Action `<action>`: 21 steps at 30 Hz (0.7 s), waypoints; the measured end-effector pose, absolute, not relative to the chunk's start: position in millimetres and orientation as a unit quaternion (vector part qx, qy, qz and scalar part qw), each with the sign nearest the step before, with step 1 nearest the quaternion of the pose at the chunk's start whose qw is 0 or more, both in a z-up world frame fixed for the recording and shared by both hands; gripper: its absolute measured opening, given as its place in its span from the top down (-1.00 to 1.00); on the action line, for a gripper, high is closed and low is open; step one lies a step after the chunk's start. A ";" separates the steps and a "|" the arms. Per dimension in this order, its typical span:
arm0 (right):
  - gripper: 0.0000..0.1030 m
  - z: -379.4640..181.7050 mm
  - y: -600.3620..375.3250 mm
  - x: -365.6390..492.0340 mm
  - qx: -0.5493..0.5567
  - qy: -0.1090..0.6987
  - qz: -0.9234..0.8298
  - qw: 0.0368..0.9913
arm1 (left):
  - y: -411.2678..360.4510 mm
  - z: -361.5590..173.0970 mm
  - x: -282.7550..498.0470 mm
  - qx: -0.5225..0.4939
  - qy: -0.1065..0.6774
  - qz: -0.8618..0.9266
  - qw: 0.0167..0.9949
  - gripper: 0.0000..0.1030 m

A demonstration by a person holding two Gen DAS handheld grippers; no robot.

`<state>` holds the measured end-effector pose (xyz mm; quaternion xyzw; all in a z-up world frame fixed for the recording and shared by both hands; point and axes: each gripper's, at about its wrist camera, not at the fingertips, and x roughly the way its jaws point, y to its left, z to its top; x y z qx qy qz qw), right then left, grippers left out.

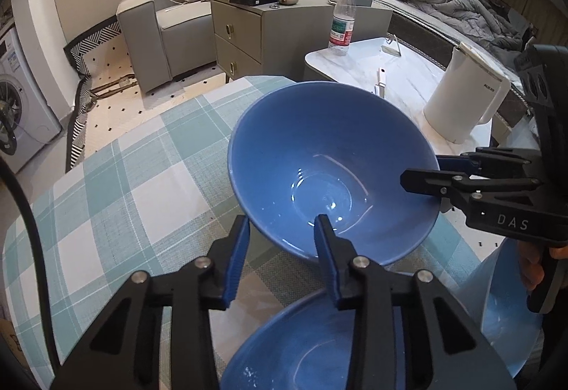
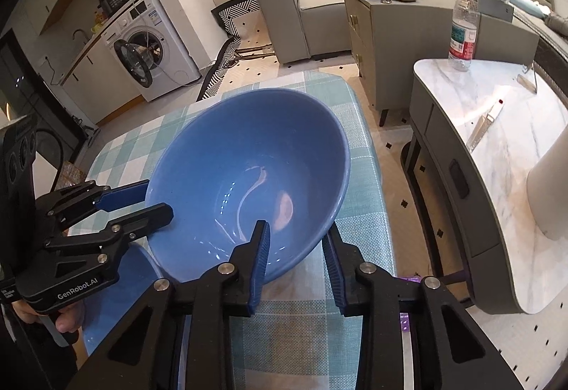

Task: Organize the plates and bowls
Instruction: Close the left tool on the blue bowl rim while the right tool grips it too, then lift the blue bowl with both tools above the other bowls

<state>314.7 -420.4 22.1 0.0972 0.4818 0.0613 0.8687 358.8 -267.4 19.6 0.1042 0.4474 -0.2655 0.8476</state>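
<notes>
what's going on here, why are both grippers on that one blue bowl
A person is working two handheld grippers on one blue bowl, held tilted above the checked tablecloth. The left gripper straddles the near rim, one finger inside and one outside; the right gripper does the same on another part of the rim. Whether either is fully clamped is unclear. More blue dishes sit just below, so it looks like the bowl is being stacked.

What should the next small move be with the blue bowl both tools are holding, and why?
Probably lower the blue bowl slowly toward the second bowl below it. The left tool and right tool each straddle its rim, one finger inside, one outside. It looks lifted and tilted above the checked tablecloth, so nesting seems next.
</notes>
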 end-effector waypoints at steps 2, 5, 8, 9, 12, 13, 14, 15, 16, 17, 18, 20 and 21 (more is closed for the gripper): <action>0.38 21.9 -419.1 314.4 0.093 0.480 0.061 0.870 | -268.1 19.3 358.5 0.107 0.447 -0.264 0.848 0.29; 0.38 22.1 -417.2 312.8 0.087 0.477 0.062 0.872 | -268.1 19.4 358.9 0.107 0.447 -0.265 0.848 0.29; 0.38 22.2 -415.6 312.0 0.083 0.475 0.062 0.874 | -268.1 19.2 358.7 0.109 0.446 -0.264 0.848 0.29; 0.38 22.4 -414.9 311.5 0.083 0.474 0.062 0.874 | -268.3 19.0 358.5 0.109 0.446 -0.264 0.848 0.29; 0.38 22.5 -414.2 311.1 0.080 0.473 0.061 0.875 | -268.5 19.2 358.5 0.109 0.445 -0.264 0.848 0.29; 0.38 23.0 -414.3 311.0 0.079 0.472 0.061 0.876 | -267.9 19.5 358.4 0.109 0.444 -0.264 0.849 0.29; 0.38 24.0 -414.2 310.8 0.077 0.471 0.060 0.877 | -268.2 19.3 357.9 0.109 0.443 -0.265 0.850 0.29; 0.38 24.9 -415.0 310.9 0.077 0.469 0.060 0.878 | -268.1 19.6 357.7 0.108 0.441 -0.265 0.850 0.29; 0.38 26.1 -415.4 310.7 0.076 0.467 0.060 0.879 | -267.8 20.0 357.3 0.108 0.440 -0.266 0.851 0.29; 0.38 26.7 -415.1 310.2 0.076 0.465 0.060 0.880 | -267.5 20.5 357.0 0.107 0.439 -0.266 0.851 0.29; 0.38 27.1 -414.6 309.5 0.075 0.465 0.060 0.880 | -267.1 20.9 356.8 0.106 0.438 -0.266 0.852 0.29; 0.38 28.4 -414.9 308.7 0.075 0.462 0.060 0.881 | -267.2 21.9 356.2 0.106 0.437 -0.267 0.853 0.29; 0.38 28.8 -415.4 308.4 0.074 0.462 0.060 0.882 | -266.6 22.8 355.6 0.105 0.435 -0.267 0.854 0.29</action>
